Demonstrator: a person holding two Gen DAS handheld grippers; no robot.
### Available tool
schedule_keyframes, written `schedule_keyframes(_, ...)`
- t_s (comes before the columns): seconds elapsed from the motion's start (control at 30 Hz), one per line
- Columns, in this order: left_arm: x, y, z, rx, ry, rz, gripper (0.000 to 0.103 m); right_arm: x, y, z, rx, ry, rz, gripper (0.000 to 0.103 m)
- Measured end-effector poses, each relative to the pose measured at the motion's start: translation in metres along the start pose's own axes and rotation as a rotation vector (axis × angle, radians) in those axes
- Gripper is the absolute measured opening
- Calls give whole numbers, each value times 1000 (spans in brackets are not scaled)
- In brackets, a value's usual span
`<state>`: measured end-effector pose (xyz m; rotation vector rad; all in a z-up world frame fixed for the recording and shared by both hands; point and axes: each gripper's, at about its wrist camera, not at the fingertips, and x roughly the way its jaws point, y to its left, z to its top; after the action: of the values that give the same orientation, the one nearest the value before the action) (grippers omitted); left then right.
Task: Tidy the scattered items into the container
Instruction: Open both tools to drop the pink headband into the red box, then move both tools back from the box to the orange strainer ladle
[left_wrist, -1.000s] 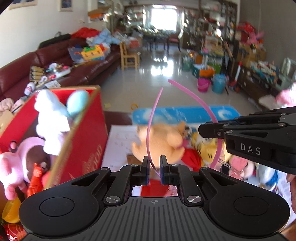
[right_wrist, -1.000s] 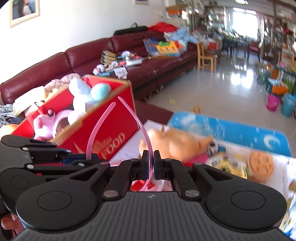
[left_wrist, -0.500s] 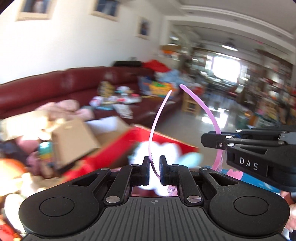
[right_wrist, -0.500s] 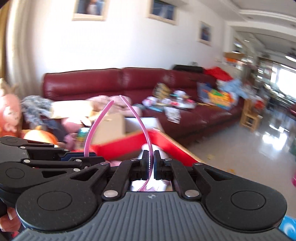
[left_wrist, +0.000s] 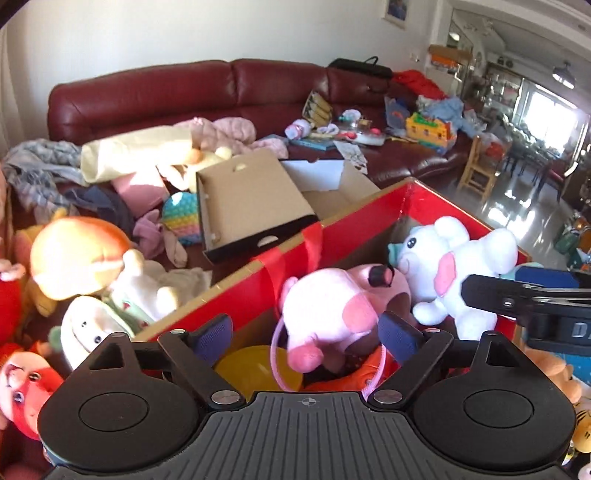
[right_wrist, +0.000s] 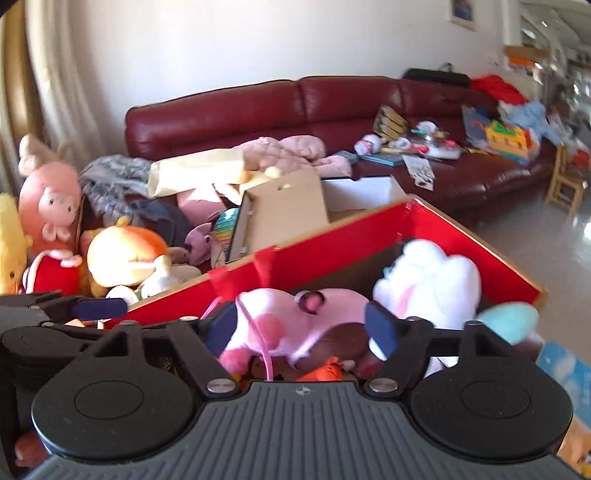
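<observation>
Red box (left_wrist: 354, 225) holds headband (left_wrist: 275, 350) beneath opening left gripper (left_wrist: 308, 332).

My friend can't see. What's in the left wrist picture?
The left hand-held gripper, jaws opening, hangs over a red box of plush toys. A pink headband lies loose inside beside a pink plush and a white plush.

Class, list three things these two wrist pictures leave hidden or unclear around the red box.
- Pink headband: lower part behind the left gripper body, left wrist view.
- Red box floor: covered by plush toys, both views.
- Orange toy: mostly hidden, right wrist view.
</observation>
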<state>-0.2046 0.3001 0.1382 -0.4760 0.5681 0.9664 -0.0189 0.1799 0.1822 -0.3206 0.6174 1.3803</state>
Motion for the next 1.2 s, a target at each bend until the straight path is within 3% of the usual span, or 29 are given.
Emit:
schedule_keyframes(0.23, 13, -27, -8, 61, 22, -30, 94, -7, -23, -19, 51, 66, -8, 90)
schedule_keyframes(0.6, 9, -49, -13, 130, -23, 5, 96, -11, -30, -20, 35, 104, 42, 97)
schedule_keyframes(1.2, -16, -118, -30, 304, -93, -64, 99, -53, -82, -44, 133, 86, -58, 97)
